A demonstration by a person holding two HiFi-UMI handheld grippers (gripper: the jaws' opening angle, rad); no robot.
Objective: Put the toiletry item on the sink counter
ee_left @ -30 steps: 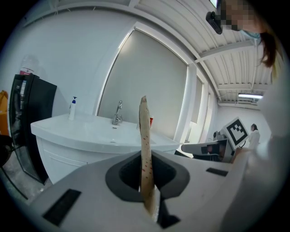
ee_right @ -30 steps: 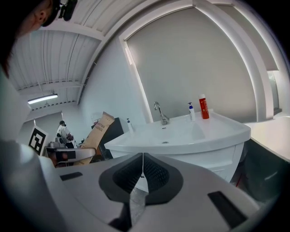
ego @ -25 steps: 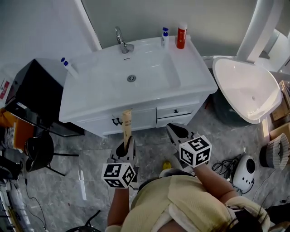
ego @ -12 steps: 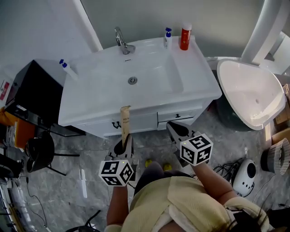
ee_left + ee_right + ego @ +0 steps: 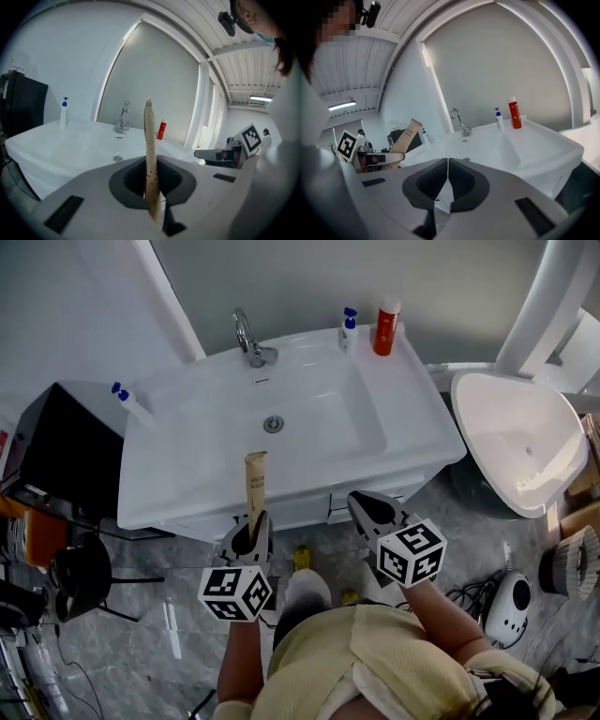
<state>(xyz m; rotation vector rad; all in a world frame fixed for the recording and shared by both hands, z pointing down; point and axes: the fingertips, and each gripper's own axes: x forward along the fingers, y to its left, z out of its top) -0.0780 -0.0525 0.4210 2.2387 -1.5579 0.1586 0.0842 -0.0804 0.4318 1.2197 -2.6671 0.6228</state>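
Observation:
My left gripper (image 5: 251, 526) is shut on a flat tan toiletry packet (image 5: 255, 486) that sticks out ahead of the jaws, its far end over the front edge of the white sink counter (image 5: 187, 488). In the left gripper view the tan packet (image 5: 150, 150) stands edge-on between the closed jaws of the left gripper (image 5: 151, 180). My right gripper (image 5: 367, 507) is shut and empty, just in front of the cabinet below the counter. In the right gripper view the right gripper (image 5: 447, 180) has its jaws meeting, with the packet (image 5: 406, 137) off to the left.
On the counter stand a chrome faucet (image 5: 247, 337), a red bottle (image 5: 385, 327), a small blue-capped bottle (image 5: 350, 328) and a pump bottle (image 5: 129, 402) at the left corner. A black cabinet (image 5: 52, 460) is left of the sink, a white toilet bowl (image 5: 516, 446) right. Cables and a small appliance (image 5: 511, 606) lie on the floor.
Both grippers have moved toward the sink; the packet's tip now reaches over the counter's front edge. Both stay shut.

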